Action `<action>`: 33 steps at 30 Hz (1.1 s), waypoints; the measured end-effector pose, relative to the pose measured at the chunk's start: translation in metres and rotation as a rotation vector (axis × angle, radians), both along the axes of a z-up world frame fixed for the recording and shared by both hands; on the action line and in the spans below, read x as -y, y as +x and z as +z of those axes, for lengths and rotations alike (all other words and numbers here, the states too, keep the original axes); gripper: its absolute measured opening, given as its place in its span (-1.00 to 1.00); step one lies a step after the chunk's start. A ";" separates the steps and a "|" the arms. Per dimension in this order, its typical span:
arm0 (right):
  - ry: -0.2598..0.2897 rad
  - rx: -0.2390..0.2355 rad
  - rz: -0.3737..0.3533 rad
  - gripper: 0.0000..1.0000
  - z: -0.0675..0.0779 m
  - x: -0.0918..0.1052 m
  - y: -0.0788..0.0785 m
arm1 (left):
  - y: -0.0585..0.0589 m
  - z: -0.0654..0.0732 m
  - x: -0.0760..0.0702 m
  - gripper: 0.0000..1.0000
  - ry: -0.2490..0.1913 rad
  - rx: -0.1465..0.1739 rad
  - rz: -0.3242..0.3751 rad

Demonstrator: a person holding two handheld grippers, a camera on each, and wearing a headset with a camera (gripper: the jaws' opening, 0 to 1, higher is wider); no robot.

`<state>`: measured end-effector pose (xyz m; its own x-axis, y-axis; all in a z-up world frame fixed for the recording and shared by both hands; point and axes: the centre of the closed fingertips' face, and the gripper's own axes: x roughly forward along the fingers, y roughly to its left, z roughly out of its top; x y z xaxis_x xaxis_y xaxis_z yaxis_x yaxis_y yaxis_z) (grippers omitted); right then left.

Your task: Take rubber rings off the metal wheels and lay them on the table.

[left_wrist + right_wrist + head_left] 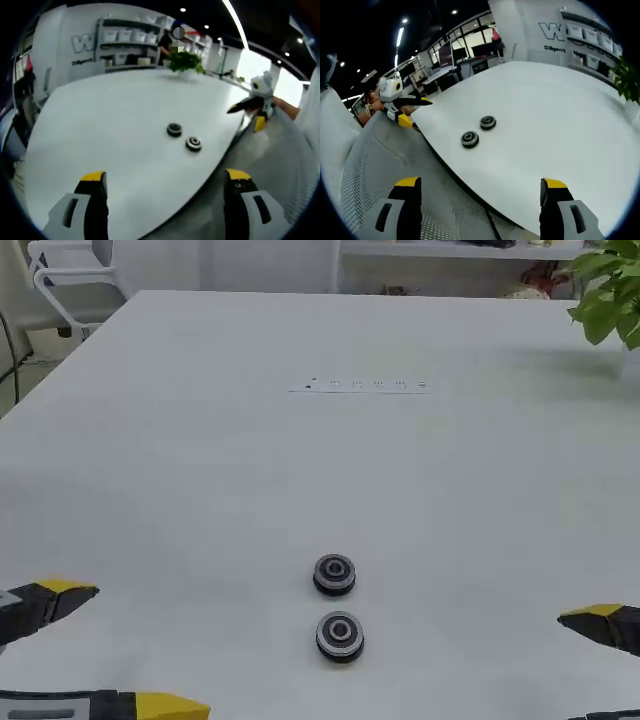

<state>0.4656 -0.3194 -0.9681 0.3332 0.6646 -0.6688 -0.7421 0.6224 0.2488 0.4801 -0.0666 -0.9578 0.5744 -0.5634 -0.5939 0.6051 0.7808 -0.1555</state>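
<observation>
Two small metal wheels with black rubber rings lie flat on the white table (200, 460), one (334, 575) just beyond the other (340, 636). My left gripper (130, 645) hovers open at the lower left, well apart from them. My right gripper (590, 665) is open at the lower right edge, also clear of them. In the left gripper view the wheels (174, 130) (193, 144) sit ahead of the wide-spread jaws of the left gripper (165, 175). In the right gripper view both wheels (488, 122) (469, 139) lie ahead of the right gripper (480, 182). Nothing is held.
A flush socket strip (360, 386) is set into the table's middle, far beyond the wheels. A green plant (610, 290) stands at the far right corner and a white chair (70, 280) at the far left. The table's near edge runs just below the grippers.
</observation>
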 end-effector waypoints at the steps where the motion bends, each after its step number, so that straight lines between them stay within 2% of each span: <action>1: -0.001 0.000 0.000 0.98 0.000 0.000 0.000 | 0.000 0.000 0.000 0.97 0.001 0.000 -0.002; 9: -0.011 -0.005 0.005 0.98 -0.001 0.000 -0.001 | -0.002 -0.003 -0.001 0.97 0.015 -0.015 -0.006; 12: -0.013 -0.007 0.007 0.98 -0.002 0.000 -0.001 | -0.001 -0.001 0.001 0.96 0.003 -0.008 -0.007; 33: -0.020 -0.015 0.008 0.98 -0.003 0.002 -0.002 | -0.002 -0.001 0.003 0.95 -0.014 -0.018 -0.013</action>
<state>0.4636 -0.3211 -0.9712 0.3175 0.6539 -0.6867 -0.7434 0.6212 0.2478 0.4778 -0.0692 -0.9591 0.5564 -0.5789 -0.5961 0.6124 0.7705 -0.1767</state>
